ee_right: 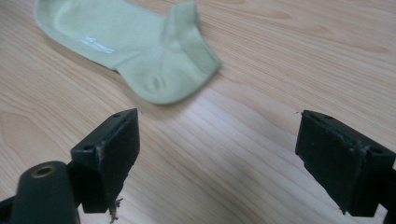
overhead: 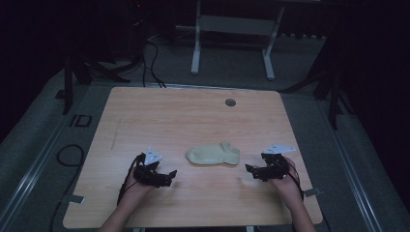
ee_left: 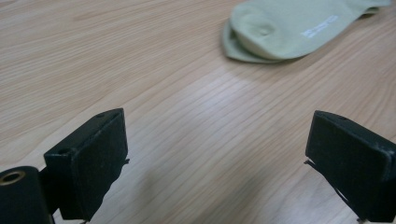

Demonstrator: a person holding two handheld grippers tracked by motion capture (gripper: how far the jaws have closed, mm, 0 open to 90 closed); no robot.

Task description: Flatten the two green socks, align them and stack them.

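both claws rest low on the wooden counter [overhead: 145, 116] near its near edge, jaws spread wide and holding nothing. left claw [overhead: 167, 176] sits toward the near left corner, right claw [overhead: 252, 171] toward the near right, each hand gripping from behind with forearms coming in over the near edge. pale green ankle sock [overhead: 213, 155] lies flat between them, apart from both, slightly farther in. bare wood stretches to the far edge.
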